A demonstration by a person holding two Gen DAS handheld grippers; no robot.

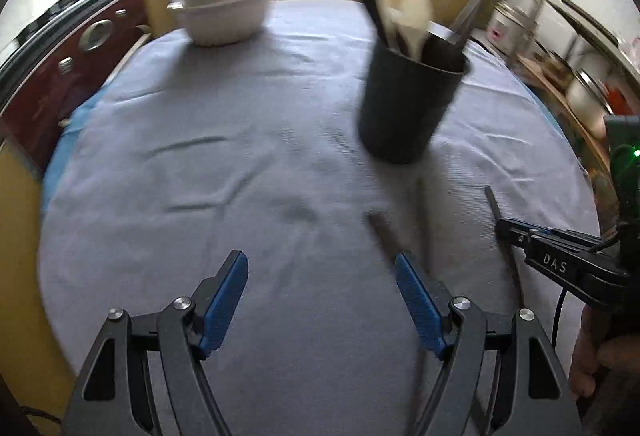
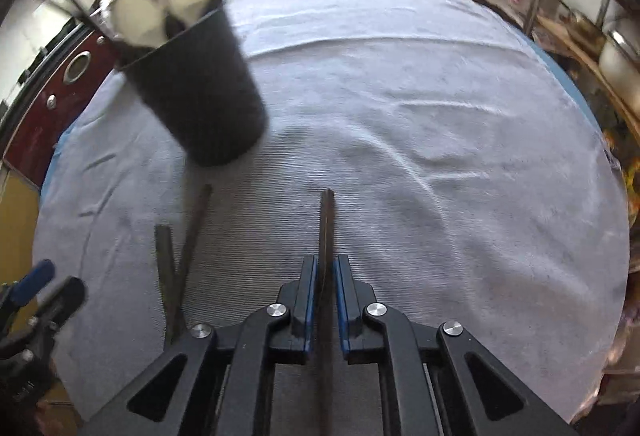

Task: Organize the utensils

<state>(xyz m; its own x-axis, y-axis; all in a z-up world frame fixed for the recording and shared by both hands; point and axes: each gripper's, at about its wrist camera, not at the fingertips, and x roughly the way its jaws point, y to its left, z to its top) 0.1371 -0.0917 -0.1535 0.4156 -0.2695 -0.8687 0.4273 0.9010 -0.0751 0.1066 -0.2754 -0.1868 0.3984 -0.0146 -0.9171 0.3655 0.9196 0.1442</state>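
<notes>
A black utensil cup (image 1: 408, 99) stands on the grey cloth (image 1: 240, 155) and holds white spoons (image 1: 416, 19) and dark chopsticks; it also shows in the right wrist view (image 2: 200, 91). My right gripper (image 2: 325, 268) is shut on a dark chopstick (image 2: 326, 220) that points forward, just above the cloth. Two more chopsticks (image 2: 180, 260) lie crossed on the cloth to its left. My left gripper (image 1: 320, 276) is open and empty over the cloth; one chopstick (image 1: 382, 236) lies by its right finger. The right gripper (image 1: 520, 236) shows at the right edge there.
A stack of white bowls (image 1: 224, 3) stands at the far left of the table. A dark red cabinet (image 1: 72, 75) is to the left. Shelves with pots (image 1: 580, 75) are to the right. The left gripper (image 2: 36, 296) shows at the lower left of the right wrist view.
</notes>
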